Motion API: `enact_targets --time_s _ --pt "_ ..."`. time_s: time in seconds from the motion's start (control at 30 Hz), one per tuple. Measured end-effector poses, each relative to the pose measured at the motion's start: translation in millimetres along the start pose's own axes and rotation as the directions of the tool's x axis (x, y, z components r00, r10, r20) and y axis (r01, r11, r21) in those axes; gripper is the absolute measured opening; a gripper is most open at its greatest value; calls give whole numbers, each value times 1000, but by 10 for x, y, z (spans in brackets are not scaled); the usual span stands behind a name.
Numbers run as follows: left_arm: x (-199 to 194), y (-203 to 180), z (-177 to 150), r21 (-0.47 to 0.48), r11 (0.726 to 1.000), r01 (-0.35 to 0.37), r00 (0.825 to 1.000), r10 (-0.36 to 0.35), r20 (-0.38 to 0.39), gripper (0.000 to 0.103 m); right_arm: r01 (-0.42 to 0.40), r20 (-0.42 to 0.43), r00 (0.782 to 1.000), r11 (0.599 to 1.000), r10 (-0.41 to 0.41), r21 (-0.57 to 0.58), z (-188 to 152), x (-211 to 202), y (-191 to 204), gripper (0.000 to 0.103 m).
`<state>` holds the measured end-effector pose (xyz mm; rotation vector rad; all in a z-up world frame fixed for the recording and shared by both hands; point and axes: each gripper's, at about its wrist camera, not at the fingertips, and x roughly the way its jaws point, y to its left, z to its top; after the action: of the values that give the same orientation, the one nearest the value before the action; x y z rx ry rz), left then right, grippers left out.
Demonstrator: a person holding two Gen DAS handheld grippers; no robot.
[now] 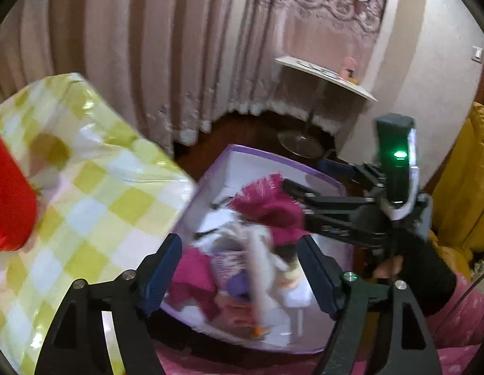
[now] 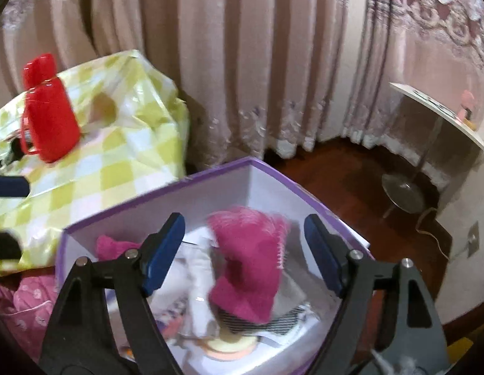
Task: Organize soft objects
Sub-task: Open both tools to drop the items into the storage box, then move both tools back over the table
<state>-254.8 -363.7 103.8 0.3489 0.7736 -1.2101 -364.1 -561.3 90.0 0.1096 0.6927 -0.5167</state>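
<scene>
Hovering over a purple-rimmed box, the right gripper has its blue-padded jaws wide apart with nothing pressed between them; a magenta fringed cloth lies below the gap, on top of the pile in the box. The left gripper likewise holds its jaws well apart above the same box, and no pad touches the contents. In the left wrist view the right gripper reaches in from the right, its tips just beside the magenta cloth; motion blur leaves it unclear whether they touch. The box holds a heap of soft things: a second pink cloth at the near left, white fabric in the middle, a black-and-white striped piece under the magenta cloth, and a pale round item at the near edge. Pink patterned bedding lies near left of the box. Left of the box stands a bundle in a yellow-green checked plastic cover, and a red flask rests on it. Farther off are dark wood floor, a white pedestal side table at the far right, and pale pink curtains across the back.
</scene>
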Motion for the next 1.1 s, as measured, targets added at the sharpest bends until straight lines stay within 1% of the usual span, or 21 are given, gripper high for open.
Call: enact_targets --time_s 0.1,0.17,0.2,0.3,0.4,0.43,0.47,0.5,0.53,0.57,0.6,0.63,0.77,0.83,0.9,0.93,0.97,1.0,1.03,1.07,1.1 --pt "-51 362 -97 -81 994 -75 997 74 -8 77 -71 8 997 996 72 -59 31 -28 276 81" --pt "-113 656 -225 -151 979 -137 990 137 -9 77 -117 7 993 987 119 -106 25 -41 523 81" --pt "-158 789 -297 -182 969 -169 985 170 -12 77 -164 -4 986 978 164 -131 9 -42 682 81" --pt "-374 1182 -564 -271 928 -256 965 260 -20 77 -260 -35 965 942 258 -211 -39 -43 1110 81" --pt "-682 1562 -901 -363 871 -330 937 348 -17 77 -366 -75 929 867 362 -338 -71 -127 1680 81" --pt "-777 1674 -1018 -391 850 -353 927 376 -19 77 -393 -83 917 845 391 -362 -86 -162 1816 81" --pt "-891 1811 -1168 -421 822 -384 911 413 -26 77 -435 -99 897 817 431 -379 -80 -196 1959 81" --pt "-975 1919 -1285 -443 798 -409 897 441 -33 78 -486 -122 869 782 479 -390 -68 -215 2110 81" --pt "-1089 2057 -1450 -475 764 -438 879 475 -45 78 -533 -147 840 745 522 -400 -49 -218 2284 81" --pt "-1174 2157 -1568 -496 740 -455 867 495 -56 78 -564 -170 820 716 547 -411 -36 -208 2455 81" --pt "-1275 2276 -1710 -520 709 -477 851 521 -70 78 -585 -189 804 694 564 -420 -29 -185 2596 81" --pt "-1377 2411 -1862 -545 666 -509 826 556 -92 78 -610 -213 785 666 582 -430 -21 -154 2786 81" --pt "-1667 2814 -2238 -603 541 -587 750 643 -155 78 -661 -273 743 606 611 -441 30 31 3428 81" --pt "-1796 3045 -2424 -635 479 -607 719 671 -181 78 -666 -291 737 583 610 -465 68 164 3791 81" --pt "-1873 3213 -2539 -662 438 -609 704 683 -196 78 -670 -308 734 570 606 -476 122 319 4093 81" --pt "-1902 3293 -2580 -676 420 -605 700 685 -201 78 -673 -319 732 566 602 -477 164 404 4242 81" --pt "-1934 3381 -2625 -712 406 -573 719 666 -199 80 -672 -325 733 565 597 -478 198 493 4375 81" --pt "-1964 3430 -2639 -741 407 -534 732 661 -164 84 -669 -327 736 564 592 -484 250 570 4499 81" --pt "-2029 3448 -2690 -762 408 -503 743 655 -140 84 -663 -322 741 566 589 -490 323 651 4620 81" --pt "-2037 3476 -2724 -775 403 -486 750 648 -133 85 -660 -319 744 568 587 -492 376 732 4727 81" --pt "-2039 3466 -2735 -776 403 -485 747 653 -128 85 -659 -318 745 570 587 -492 445 830 4857 81"
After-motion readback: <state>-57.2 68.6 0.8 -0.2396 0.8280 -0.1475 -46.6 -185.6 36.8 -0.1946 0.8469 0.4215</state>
